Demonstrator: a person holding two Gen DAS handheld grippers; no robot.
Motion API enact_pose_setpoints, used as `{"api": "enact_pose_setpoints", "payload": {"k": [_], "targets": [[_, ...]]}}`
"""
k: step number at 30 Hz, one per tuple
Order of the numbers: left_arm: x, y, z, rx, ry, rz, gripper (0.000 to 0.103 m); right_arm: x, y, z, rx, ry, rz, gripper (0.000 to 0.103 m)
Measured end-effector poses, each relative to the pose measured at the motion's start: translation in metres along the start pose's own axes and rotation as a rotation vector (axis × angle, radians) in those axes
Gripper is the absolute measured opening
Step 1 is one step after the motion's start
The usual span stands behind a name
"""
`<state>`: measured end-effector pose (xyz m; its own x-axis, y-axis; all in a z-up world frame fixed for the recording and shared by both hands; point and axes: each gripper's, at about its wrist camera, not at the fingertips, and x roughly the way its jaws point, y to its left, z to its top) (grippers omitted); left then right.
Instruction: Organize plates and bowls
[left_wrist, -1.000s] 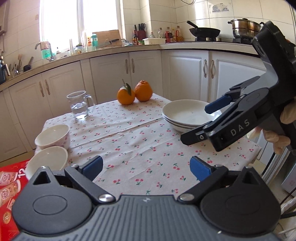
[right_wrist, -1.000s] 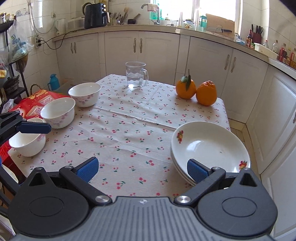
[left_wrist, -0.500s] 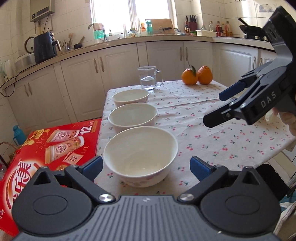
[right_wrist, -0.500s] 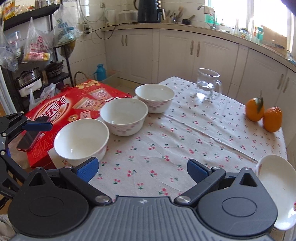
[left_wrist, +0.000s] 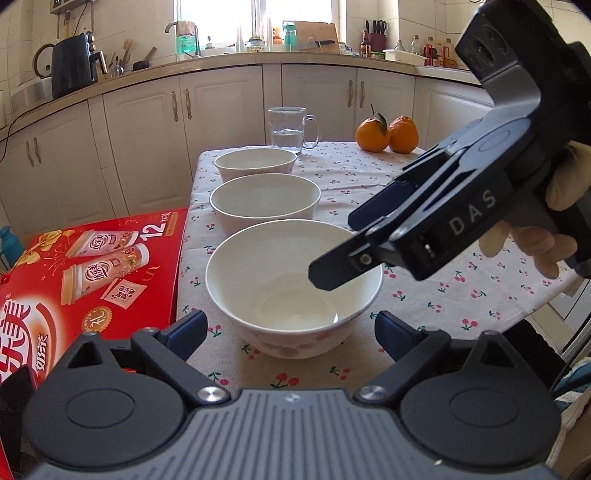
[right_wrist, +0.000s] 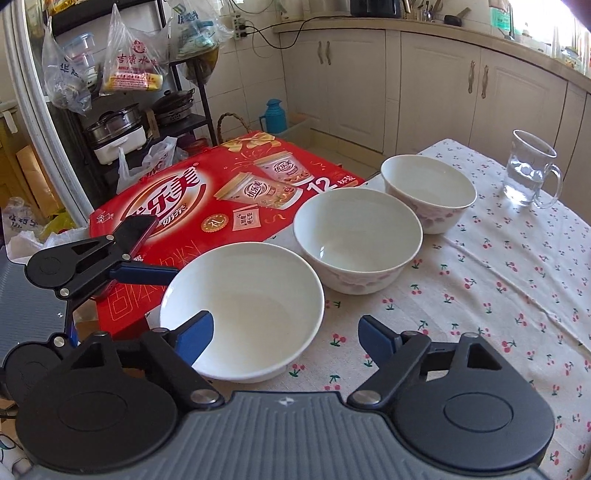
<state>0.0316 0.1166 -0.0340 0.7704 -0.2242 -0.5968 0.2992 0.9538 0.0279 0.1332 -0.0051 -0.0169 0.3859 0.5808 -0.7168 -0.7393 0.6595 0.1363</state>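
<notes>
Three white bowls line the table's left edge in a row, on the cherry-print tablecloth (left_wrist: 424, 295). Nearest the front corner sits the nearest bowl (left_wrist: 293, 291), then the middle bowl (left_wrist: 265, 201) just behind it, then the far bowl (left_wrist: 255, 164), each close to its neighbour but whether rims touch is hard to tell. Left gripper (left_wrist: 290, 330) is low at the table's front edge, its blue-padded fingers either side of the nearest bowl's base, pads clear of the porcelain, jaws closing. Right gripper (right_wrist: 286, 338) comes in from the side over the same bowl: one blue fingertip sits inside the rim, the other outside over the cloth, so the bowl's wall stands between the jaws as they close, with no squeeze visible. From the left camera, that right gripper shows as a black clamp marked DAS, held in a gloved hand (left_wrist: 535, 240), its tip hanging over the bowl's right rim. Toward the table's far edge, a glass mug (left_wrist: 291, 129) with water stands just behind the far bowl, and two oranges (left_wrist: 388, 134) sit touching near the far right corner. Beside the table's left edge lies a red carton (right_wrist: 221, 195), level with the bowls.
</notes>
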Motion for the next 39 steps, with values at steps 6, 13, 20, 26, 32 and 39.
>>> {"api": "enact_pose_setpoints", "payload": {"k": [6, 13, 20, 26, 32, 39], "targets": [[0.004, 0.005, 0.002, -0.018, 0.005, -0.030, 0.085, 0.011, -0.003, 0.002, 0.023, 0.019, 0.045, 0.076], [0.004, 0.006, 0.002, -0.008, 0.005, -0.039, 0.084, 0.016, -0.003, 0.003, 0.028, 0.028, 0.075, 0.069], [0.005, 0.004, 0.007, 0.017, 0.015, -0.044, 0.084, 0.015, -0.004, 0.002, 0.029, 0.030, 0.076, 0.069], [0.006, -0.004, 0.012, 0.045, 0.014, -0.064, 0.084, 0.009, -0.010, -0.003, 0.047, 0.025, 0.069, 0.069], [0.013, -0.016, 0.020, 0.078, 0.014, -0.107, 0.084, -0.006, -0.019, -0.012, 0.071, 0.008, 0.045, 0.069], [0.028, -0.035, 0.032, 0.122, 0.006, -0.177, 0.084, -0.030, -0.037, -0.026, 0.122, -0.017, -0.013, 0.069]]}}
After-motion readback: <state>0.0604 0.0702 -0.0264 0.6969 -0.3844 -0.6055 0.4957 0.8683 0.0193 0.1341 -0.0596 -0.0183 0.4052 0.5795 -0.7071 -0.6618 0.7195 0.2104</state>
